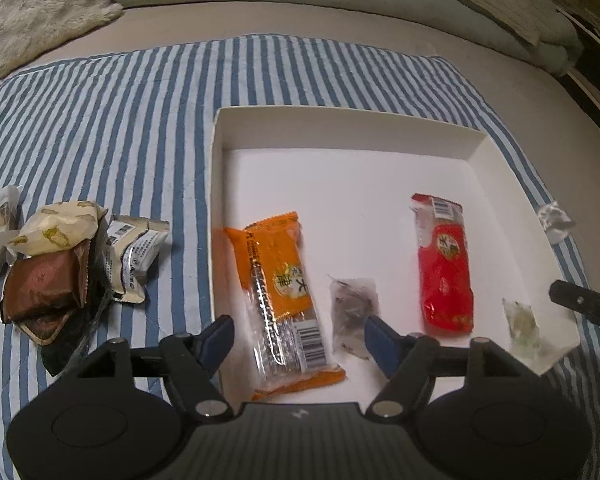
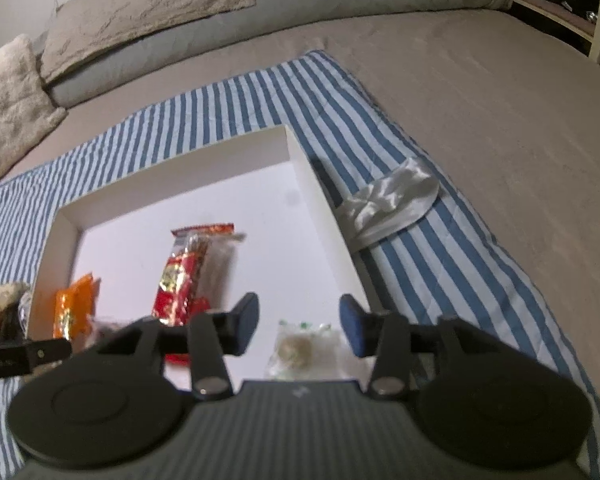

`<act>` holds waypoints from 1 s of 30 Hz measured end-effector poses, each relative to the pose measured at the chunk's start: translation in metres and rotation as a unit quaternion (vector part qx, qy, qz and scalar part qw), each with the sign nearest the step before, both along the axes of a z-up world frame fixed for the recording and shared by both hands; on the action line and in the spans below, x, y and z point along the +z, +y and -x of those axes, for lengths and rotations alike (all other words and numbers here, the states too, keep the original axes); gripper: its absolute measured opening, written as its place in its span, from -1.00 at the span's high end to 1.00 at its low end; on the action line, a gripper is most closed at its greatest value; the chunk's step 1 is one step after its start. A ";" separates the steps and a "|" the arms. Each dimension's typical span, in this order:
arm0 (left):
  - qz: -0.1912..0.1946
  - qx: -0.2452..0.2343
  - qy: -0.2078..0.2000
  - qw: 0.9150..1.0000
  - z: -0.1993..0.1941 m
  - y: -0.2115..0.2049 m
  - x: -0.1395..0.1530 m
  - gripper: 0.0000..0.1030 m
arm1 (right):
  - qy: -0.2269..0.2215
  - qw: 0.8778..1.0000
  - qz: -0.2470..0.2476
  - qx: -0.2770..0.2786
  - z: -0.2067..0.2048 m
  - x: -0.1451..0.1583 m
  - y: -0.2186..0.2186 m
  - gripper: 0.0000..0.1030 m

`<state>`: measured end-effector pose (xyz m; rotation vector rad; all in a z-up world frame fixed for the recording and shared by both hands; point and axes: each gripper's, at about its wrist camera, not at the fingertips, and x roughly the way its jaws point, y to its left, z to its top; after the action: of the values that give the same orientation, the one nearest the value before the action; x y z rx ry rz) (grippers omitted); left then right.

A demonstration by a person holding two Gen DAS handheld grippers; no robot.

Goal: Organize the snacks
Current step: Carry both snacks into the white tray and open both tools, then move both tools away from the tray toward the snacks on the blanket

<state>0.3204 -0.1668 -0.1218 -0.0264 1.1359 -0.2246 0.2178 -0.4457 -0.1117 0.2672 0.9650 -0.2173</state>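
Observation:
A white shallow box [image 1: 342,130] lies on a blue-striped cloth. In it lie an orange snack bar [image 1: 286,300], a red snack bar [image 1: 444,268], a dark clear-wrapped candy [image 1: 354,312] and a pale clear-wrapped candy [image 1: 526,328]. My left gripper [image 1: 298,336] is open above the orange bar and dark candy, holding nothing. My right gripper [image 2: 298,322] is open above the pale candy [image 2: 298,350], near the box's right wall [image 2: 324,208]. The red bar [image 2: 184,276] and orange bar [image 2: 74,306] show left of it.
A pile of wrapped snacks [image 1: 56,264] lies on the cloth left of the box. A crumpled silver wrapper [image 2: 388,200] lies right of the box, also in the left wrist view [image 1: 554,218]. Pillows and a folded blanket [image 2: 148,4] line the bed's far side.

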 end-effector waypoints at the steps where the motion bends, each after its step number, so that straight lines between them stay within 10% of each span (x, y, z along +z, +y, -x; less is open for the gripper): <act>1: 0.000 -0.001 0.000 1.000 0.000 -0.001 0.001 -0.48 | 0.004 1.000 0.004 0.002 0.000 0.000 0.001 -0.18; 15: -0.010 -0.008 -0.009 1.000 0.015 0.000 0.011 -1.00 | 0.017 0.999 0.022 0.028 0.017 0.010 0.018 -0.87; 30: -0.016 -0.003 -0.019 1.000 0.031 0.019 0.024 -1.00 | 0.005 0.999 0.035 0.034 0.033 0.029 0.039 -0.99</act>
<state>0.2899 -0.1474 -0.0979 0.0109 1.1016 -0.2118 0.1844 -0.4067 -0.0827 0.1681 0.9730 -0.1897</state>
